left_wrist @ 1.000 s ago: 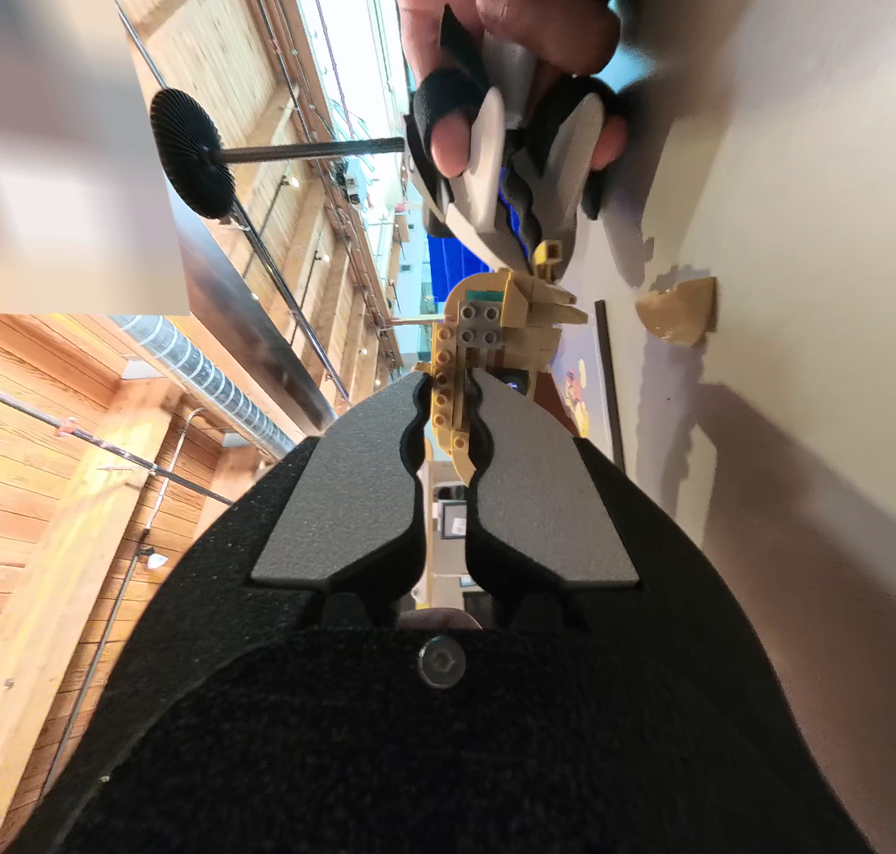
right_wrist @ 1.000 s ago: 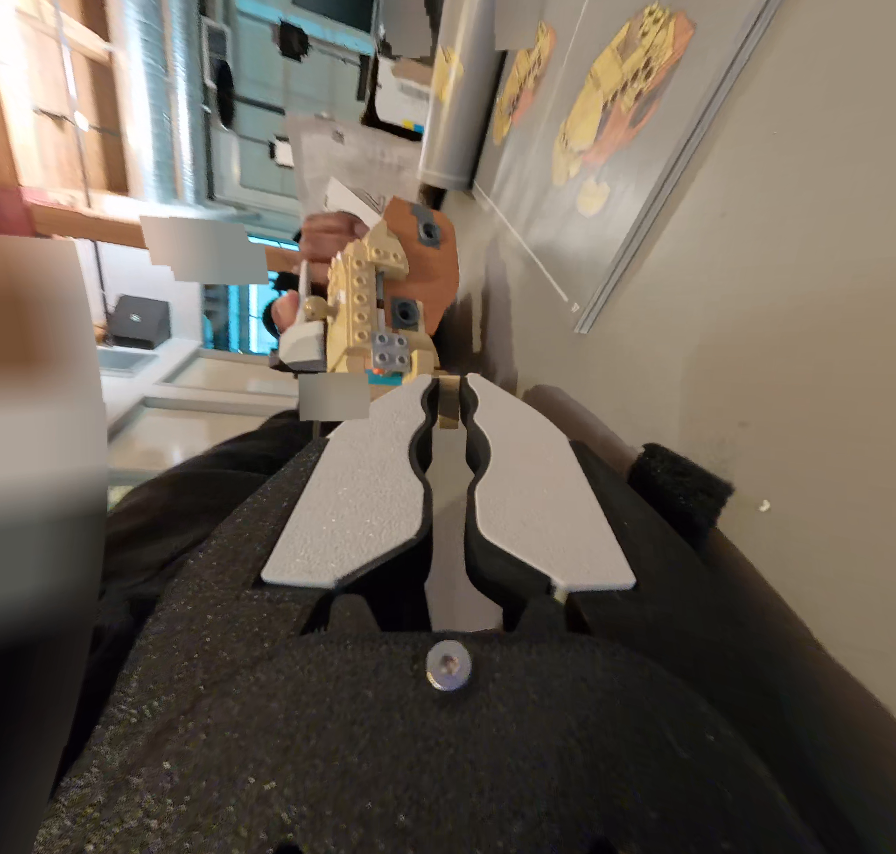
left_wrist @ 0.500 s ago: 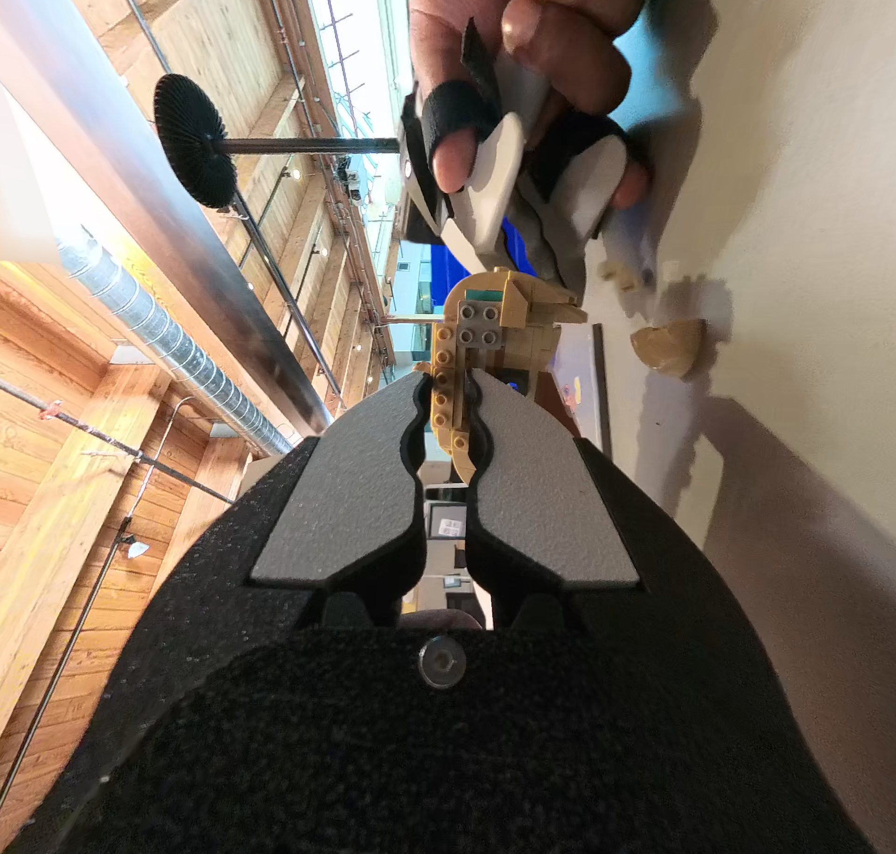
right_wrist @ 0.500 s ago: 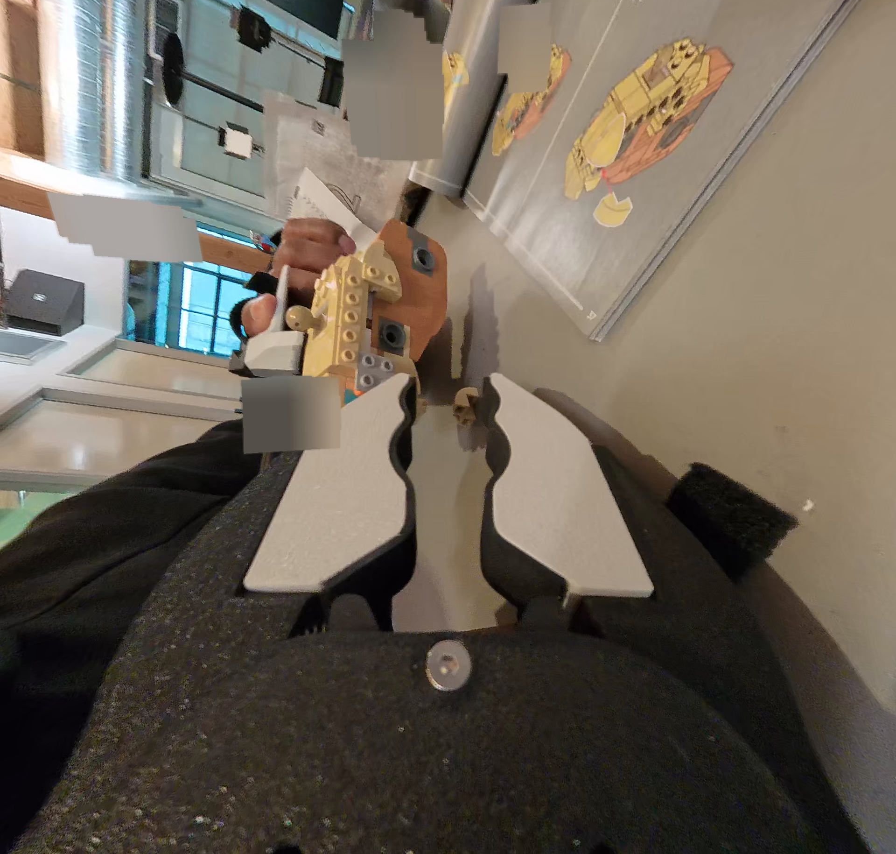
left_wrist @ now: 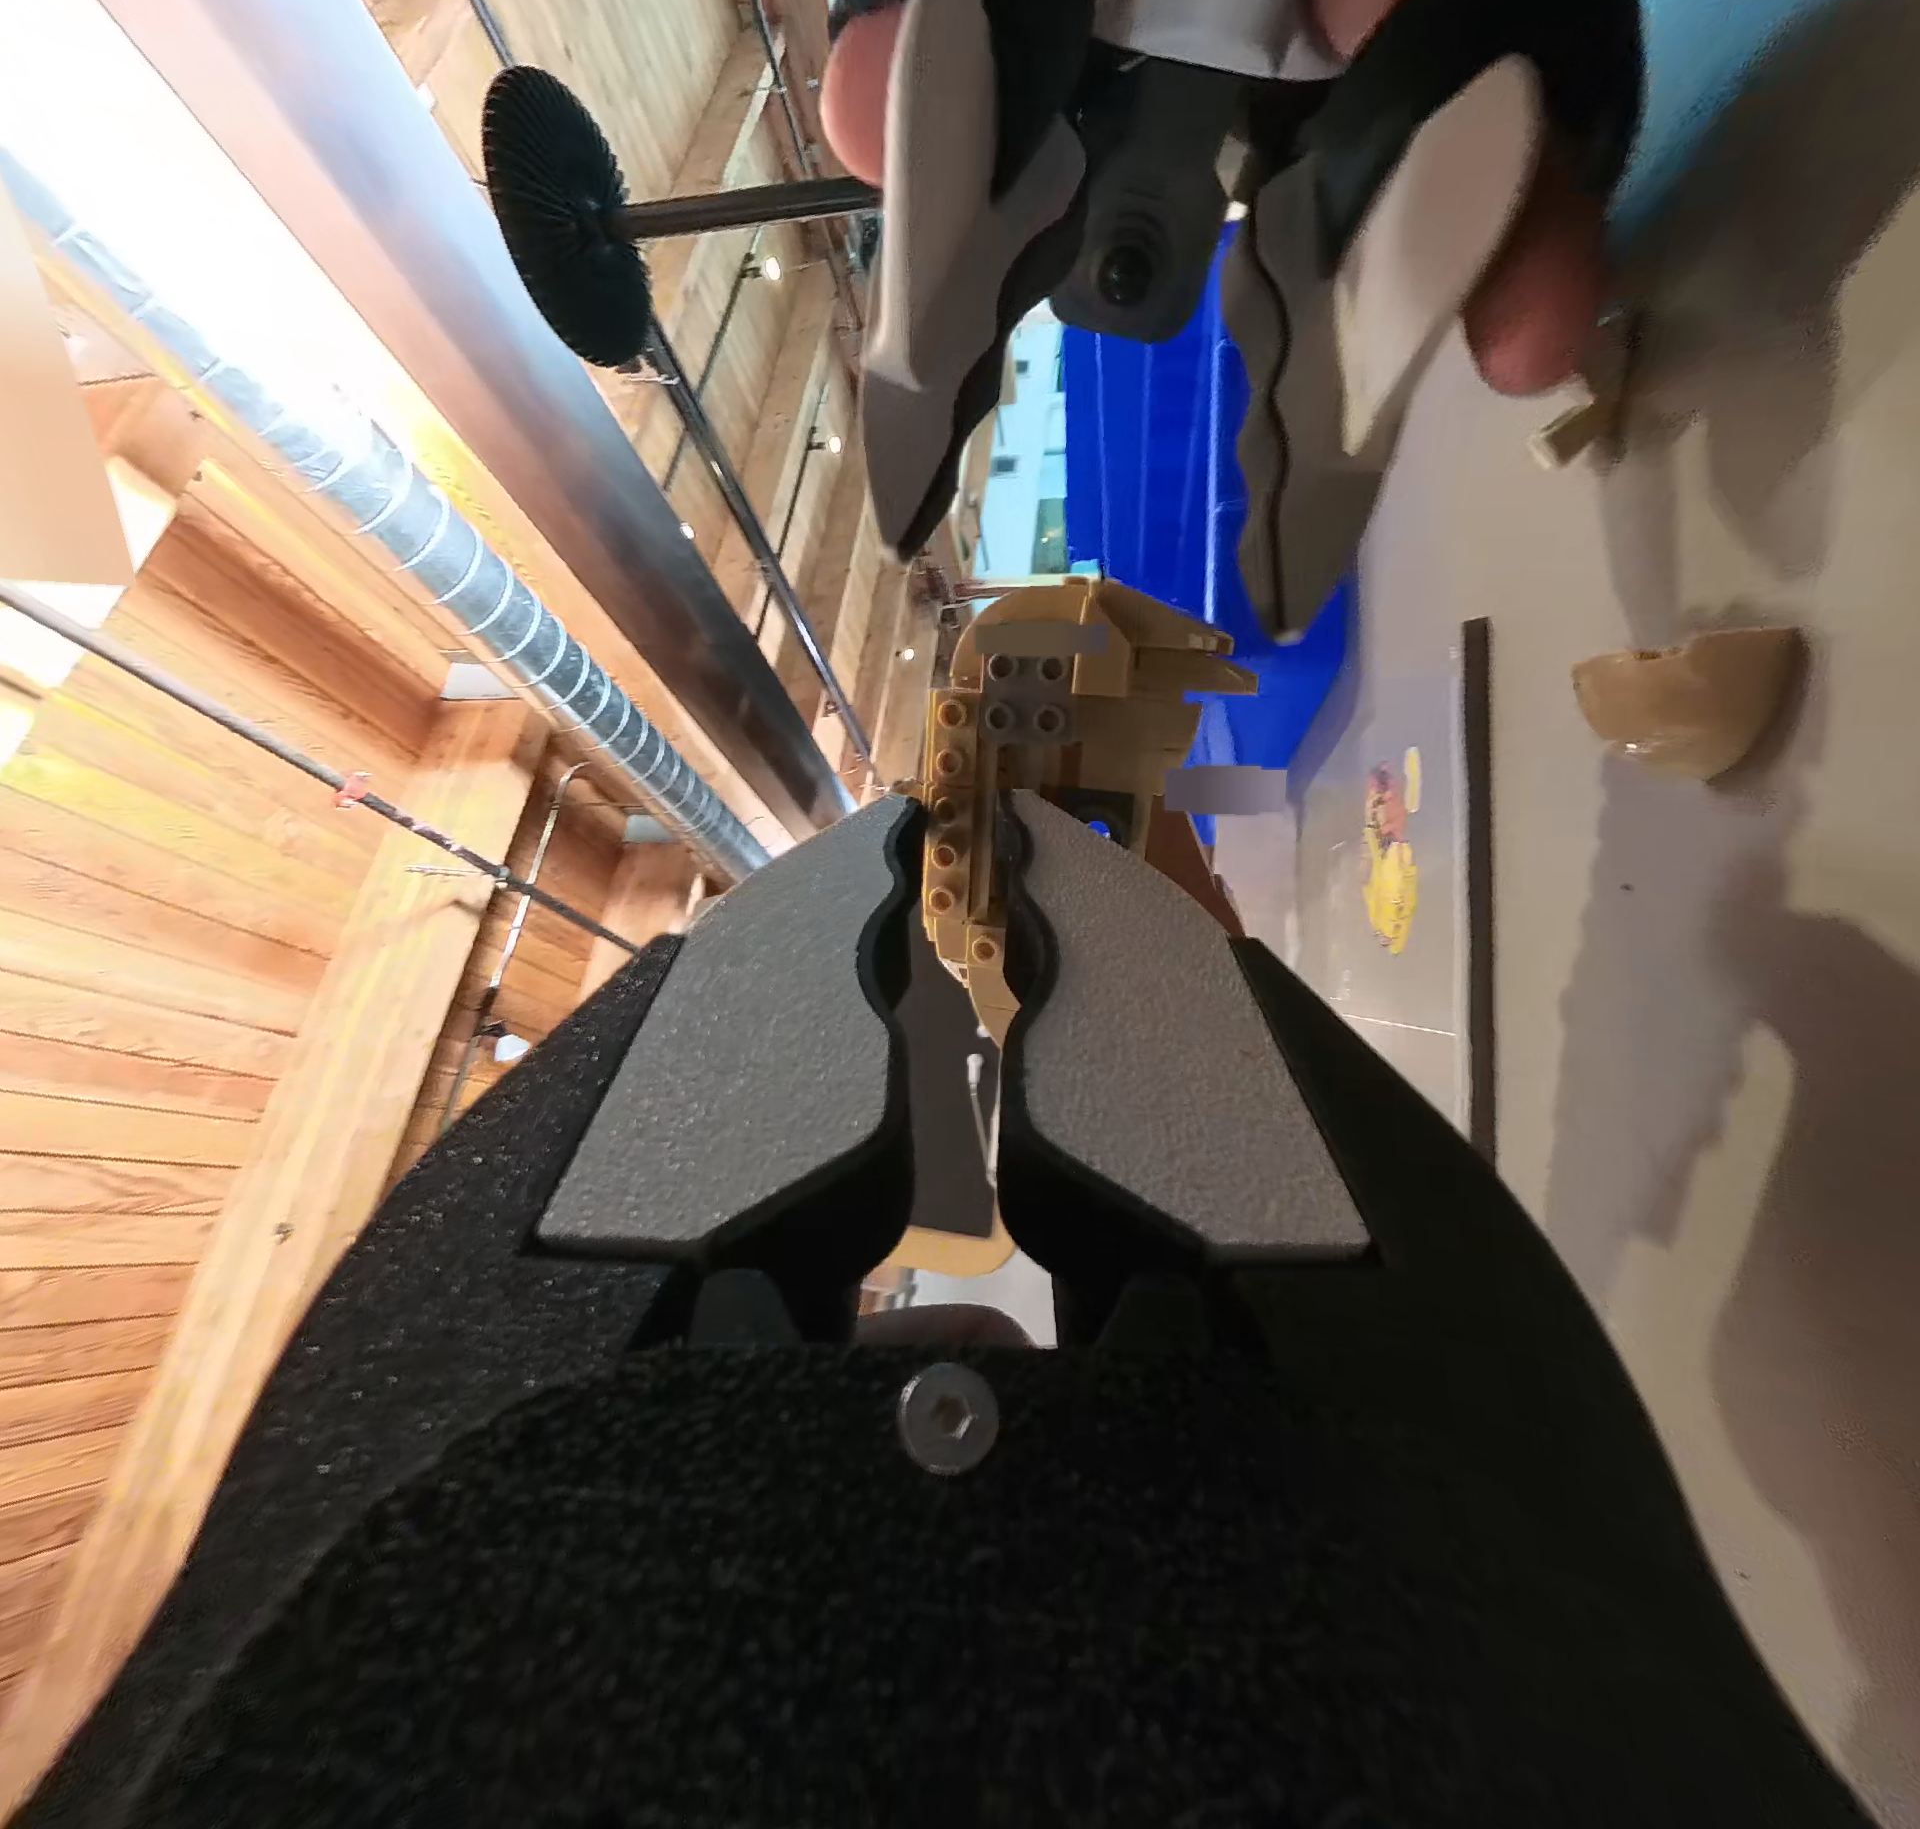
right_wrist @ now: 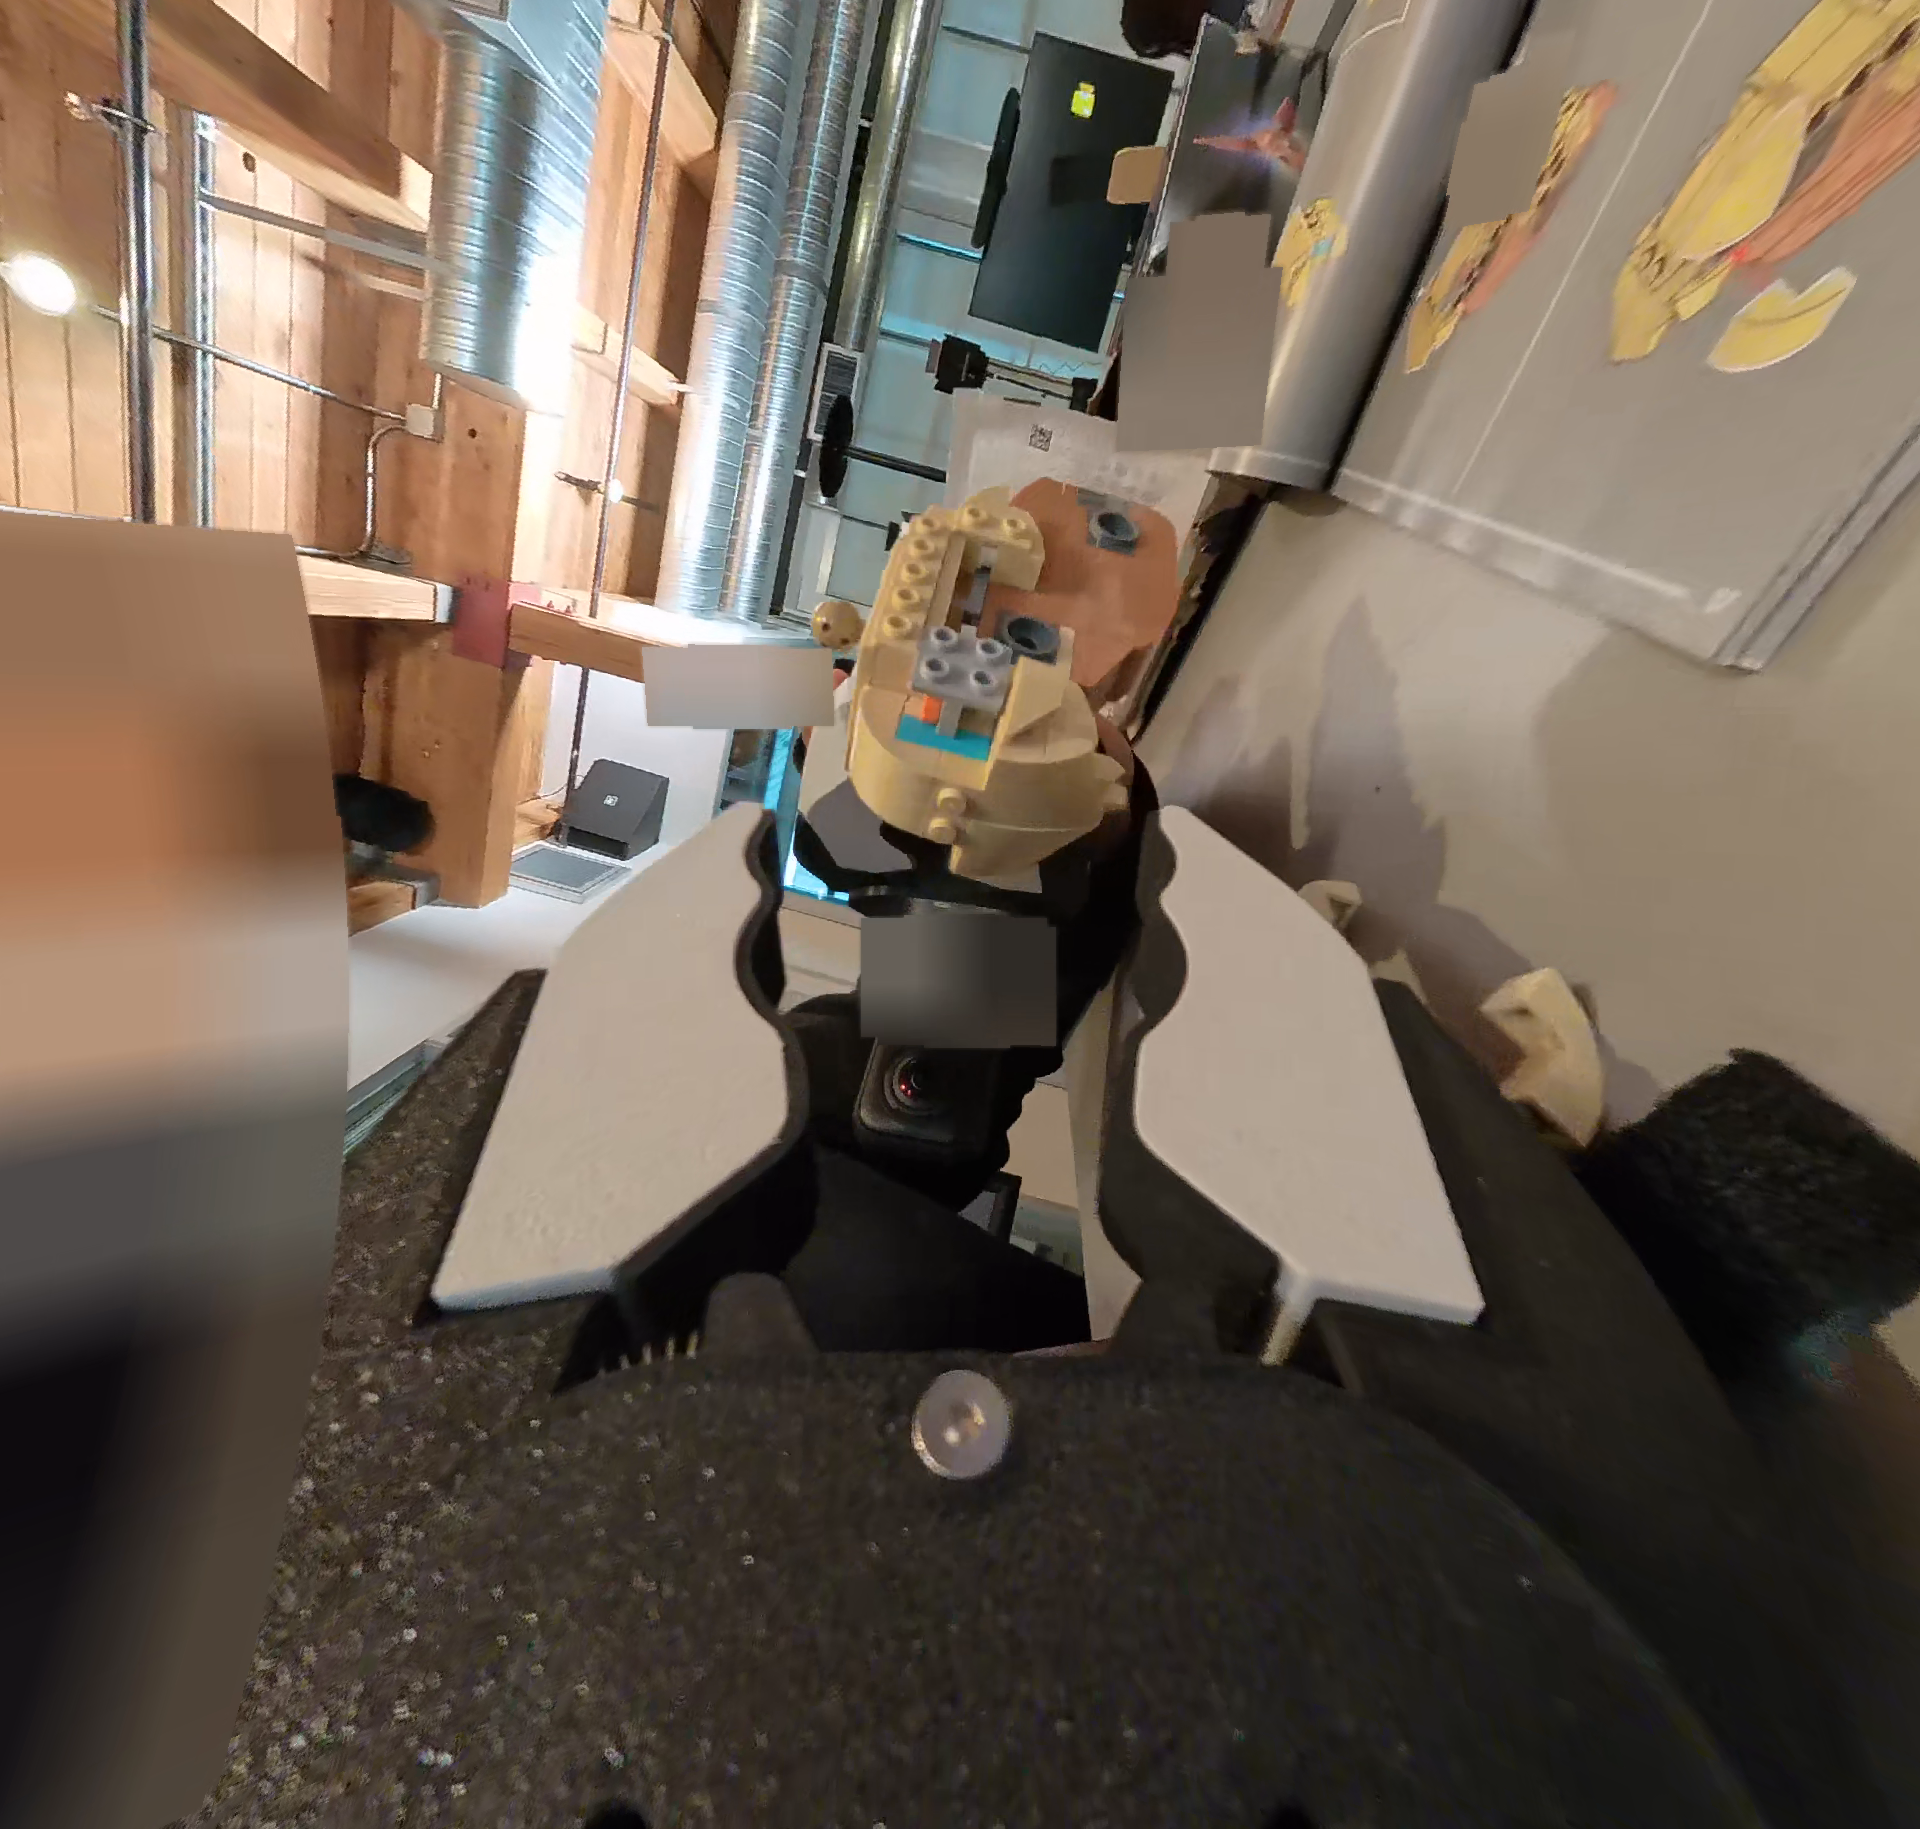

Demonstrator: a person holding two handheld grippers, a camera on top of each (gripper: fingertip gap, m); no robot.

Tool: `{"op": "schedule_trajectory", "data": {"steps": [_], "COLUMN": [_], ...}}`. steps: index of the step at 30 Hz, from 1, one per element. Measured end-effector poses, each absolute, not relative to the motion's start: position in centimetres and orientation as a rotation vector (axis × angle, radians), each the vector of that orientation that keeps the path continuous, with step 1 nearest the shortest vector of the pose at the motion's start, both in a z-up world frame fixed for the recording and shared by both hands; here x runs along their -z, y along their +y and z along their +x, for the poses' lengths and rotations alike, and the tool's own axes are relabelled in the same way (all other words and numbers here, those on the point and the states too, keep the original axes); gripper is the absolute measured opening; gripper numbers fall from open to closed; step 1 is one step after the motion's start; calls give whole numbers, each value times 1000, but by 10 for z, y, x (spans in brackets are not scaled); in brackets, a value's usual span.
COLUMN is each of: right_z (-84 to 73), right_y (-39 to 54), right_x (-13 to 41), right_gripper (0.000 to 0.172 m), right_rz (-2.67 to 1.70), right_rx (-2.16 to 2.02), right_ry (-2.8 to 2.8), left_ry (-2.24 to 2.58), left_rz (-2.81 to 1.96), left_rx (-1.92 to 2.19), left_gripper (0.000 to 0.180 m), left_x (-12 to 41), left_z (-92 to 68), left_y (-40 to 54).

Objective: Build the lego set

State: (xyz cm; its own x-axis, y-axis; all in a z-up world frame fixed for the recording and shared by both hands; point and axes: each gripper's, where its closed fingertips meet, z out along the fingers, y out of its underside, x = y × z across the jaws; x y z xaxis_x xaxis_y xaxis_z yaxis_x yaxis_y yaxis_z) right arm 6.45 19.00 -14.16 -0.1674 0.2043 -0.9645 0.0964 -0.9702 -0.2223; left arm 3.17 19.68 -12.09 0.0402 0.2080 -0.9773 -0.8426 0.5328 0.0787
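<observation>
— Where is the tan brick model point(left_wrist: 1049, 740)?

— It is pinched by the left gripper point(left_wrist: 966, 844), held up off the table point(left_wrist: 1704, 948). Both pads are pressed on its studded edge. The right gripper point(right_wrist: 956, 844) is spread wide, and nothing is held in it. The model is seen just past its tips.

— How will the model feel?

— It looks light and hard, but it is made of little bricks, so bits could be snapped off. A flat, firm side would likely be best gripped.

— What is hard to see?

— The model's bottom is hidden by the left pads. A tan curved piece point(left_wrist: 1683, 699) lies on the table, well apart. An instruction booklet point(right_wrist: 1558, 273) is cut off at the edge.
</observation>
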Motion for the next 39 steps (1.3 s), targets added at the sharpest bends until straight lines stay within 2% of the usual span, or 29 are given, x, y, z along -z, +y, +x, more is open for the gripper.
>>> {"op": "schedule_trajectory", "data": {"steps": [6,10,12,14,15,22,26,32,35,39], "right_z": [56,52,51,50,50,51,57,62,60,58], "right_y": [190,188,186,186,188,197,209,221,219,219], "right_x": [139,140,138,137,138,143,145,143,144,145], "right_gripper": [81,82,78,63,61,60,59,59,58,58], "right_rz": [-1958,-1958,-1944,-1933,-1928,-1915,-1899,-1869,-1874,-1889], "right_rx": [-2348,-2390,-2415,-2429,-2428,-2372,-2293,-2181,-2154,-2096], "right_ry": [-297,-264,-262,-254,-236,-194,-200,-264,-295,-313], "left_ry": [1284,1271,1283,1296,1297,1325,1310,1175,1132,1007], "left_rz": [-573,-548,-529,-517,-515,-594,-681,-1016,-1270,-1572], "left_rx": [-949,-965,-964,-958,-953,-805,-618,-53,267,438], "left_gripper": [12,12,12,12,12,14,26,33,52,61], "left_x": [119,115,117,119,120,127,123,109,119,135], "left_z": [39,43,47,49,50,51,50,46,52,55], "left_y": [192,189,187,186,186,188,186,188,191,192]}}
